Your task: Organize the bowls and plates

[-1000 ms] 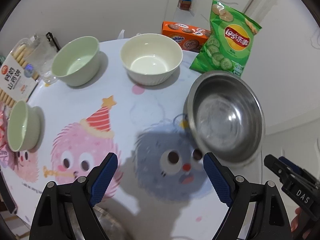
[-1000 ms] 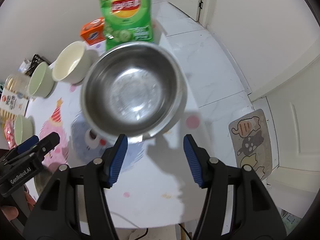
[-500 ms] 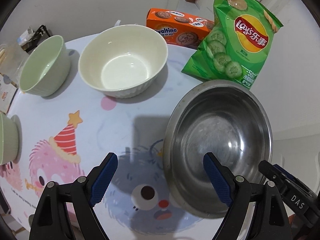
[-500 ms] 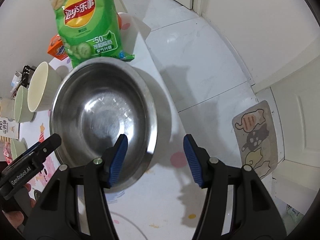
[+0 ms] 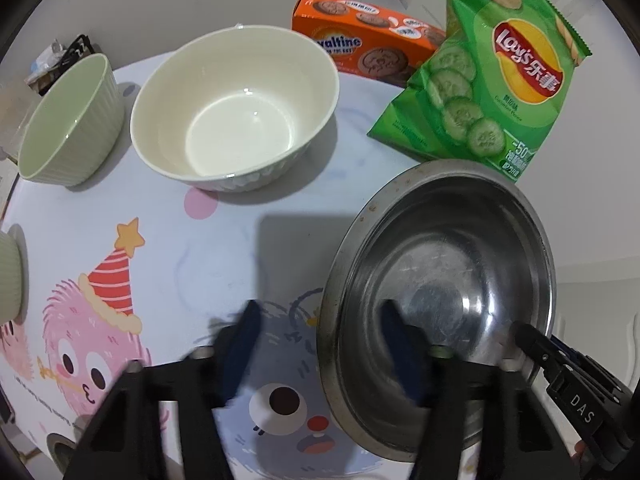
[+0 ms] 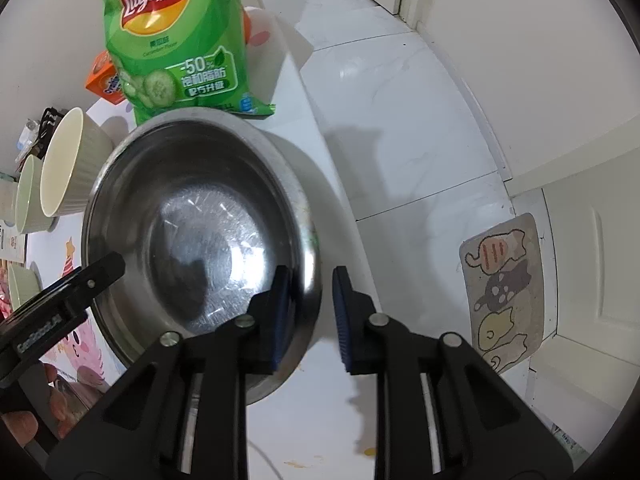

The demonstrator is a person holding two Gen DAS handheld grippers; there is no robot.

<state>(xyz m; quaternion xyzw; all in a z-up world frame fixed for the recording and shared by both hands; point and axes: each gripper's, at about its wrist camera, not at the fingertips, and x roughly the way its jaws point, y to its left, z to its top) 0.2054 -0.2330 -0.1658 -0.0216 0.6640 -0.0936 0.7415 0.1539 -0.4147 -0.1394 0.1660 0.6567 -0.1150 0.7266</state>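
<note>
Right wrist view — right gripper (image 6: 306,312) jaws narrowly apart astride steel bowl (image 6: 192,216) rim; left gripper (image 5: 320,344) jaws likewise.

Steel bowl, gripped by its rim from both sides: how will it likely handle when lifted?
The steel bowl looks thin-walled, so probably light and stiff. Its polished wall may slip between the right gripper pads. Wide and shallow, it could tilt if the left gripper, blurred here, grips unevenly.

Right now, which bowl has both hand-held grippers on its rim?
The steel bowl, the only metal one. The right hand-held gripper and left hand-held gripper straddle its rim; the cream bowl and green bowl sit untouched.
</note>
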